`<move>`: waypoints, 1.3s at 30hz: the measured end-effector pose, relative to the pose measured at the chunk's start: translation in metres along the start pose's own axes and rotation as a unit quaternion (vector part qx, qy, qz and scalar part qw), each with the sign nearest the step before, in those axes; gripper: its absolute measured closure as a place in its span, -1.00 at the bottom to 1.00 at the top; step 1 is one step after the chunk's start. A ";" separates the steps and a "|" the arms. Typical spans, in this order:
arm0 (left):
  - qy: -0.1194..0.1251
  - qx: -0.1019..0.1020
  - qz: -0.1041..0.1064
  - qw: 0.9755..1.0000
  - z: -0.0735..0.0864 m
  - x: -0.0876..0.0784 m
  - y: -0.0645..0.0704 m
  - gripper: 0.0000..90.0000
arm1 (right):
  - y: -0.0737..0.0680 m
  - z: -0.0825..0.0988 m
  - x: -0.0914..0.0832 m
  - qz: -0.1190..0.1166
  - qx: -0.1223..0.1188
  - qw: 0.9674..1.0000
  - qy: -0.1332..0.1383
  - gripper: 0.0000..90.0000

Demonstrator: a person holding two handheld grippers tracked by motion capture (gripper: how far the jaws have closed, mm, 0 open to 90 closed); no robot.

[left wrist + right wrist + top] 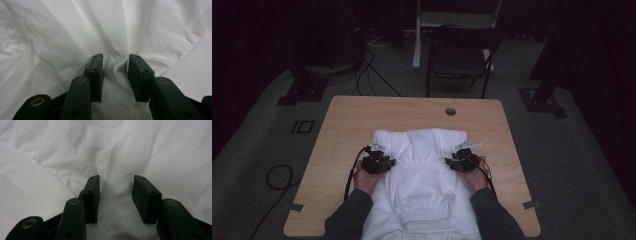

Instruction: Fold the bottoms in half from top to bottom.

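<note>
Nearest me, both sleeves came in from the bottom of the high view, forearms angled in toward the garment [424,175], a white sweatshirt-type thing spread flat mid-table [347,115], ribbed hem hanging toward my edge, upper part bunched toward the far side.

L gripper [378,161] sat on the garment's left side, R gripper [463,161] on its right, roughly level w/ each other, at about the same height up the body. Hands low, knuckles near the cloth, both tools tipped fwd and down.

L gripper view: jaws partly apart w/ a ridge of cloth [115,67] pulled up between them, creases fanning out from that spot. Looked like a pinch, but the pads didn't clearly press, so I couldn't tell if it was truly clamped. R gripper view: jaws partly apart over a soft hump of cloth [115,190], gap visible at both pads, so I read it as released, not gripping.

Step in hand, as I judged it: grab both sides for a fold. To do it well: bite one layer set only, same depth each side, close R fully before any lift, keep hands level so the fold line stays straight, lift slow to avoid dragging the bunched far end.

Beyond the table: chair [460,55], floor cables [372,75].
</note>
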State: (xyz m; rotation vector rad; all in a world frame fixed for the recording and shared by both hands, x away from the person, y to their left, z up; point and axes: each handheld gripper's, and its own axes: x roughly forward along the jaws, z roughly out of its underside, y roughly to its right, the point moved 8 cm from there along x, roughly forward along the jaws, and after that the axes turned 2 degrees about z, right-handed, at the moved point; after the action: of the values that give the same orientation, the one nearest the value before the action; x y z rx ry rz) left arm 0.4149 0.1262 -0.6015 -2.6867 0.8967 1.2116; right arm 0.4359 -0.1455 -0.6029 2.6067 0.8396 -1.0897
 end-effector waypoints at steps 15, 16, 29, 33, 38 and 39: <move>0.068 -0.055 -0.058 0.994 -0.063 -0.024 -0.057 -0.11 | 0.050 -0.057 -0.018 0.015 0.064 0.996 0.054 0.26; 0.066 -0.069 -0.068 0.993 -0.067 -0.021 -0.066 -0.16 | 0.058 -0.061 -0.014 0.023 0.076 0.995 0.054 0.23; 0.027 -0.113 -0.045 0.992 -0.069 0.021 -0.083 0.79 | 0.102 -0.051 0.038 -0.007 0.195 0.981 0.000 0.75; 0.062 -0.151 -0.023 0.986 -0.070 0.008 -0.092 0.88 | 0.109 -0.051 0.031 0.016 0.192 0.981 0.007 0.97; 0.092 -0.192 -0.014 0.977 -0.068 -0.006 -0.103 0.83 | 0.120 -0.047 0.023 0.032 0.199 0.979 0.010 0.97; 0.092 -0.192 -0.014 0.977 -0.068 -0.006 -0.103 0.78 | 0.120 -0.047 0.023 0.032 0.199 0.979 0.010 0.97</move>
State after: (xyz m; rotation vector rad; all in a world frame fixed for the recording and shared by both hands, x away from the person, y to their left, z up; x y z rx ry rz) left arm 0.5120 0.1957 -0.5691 -3.1478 0.7001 1.2591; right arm 0.5456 -0.2164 -0.5901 2.9441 0.5830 -1.3341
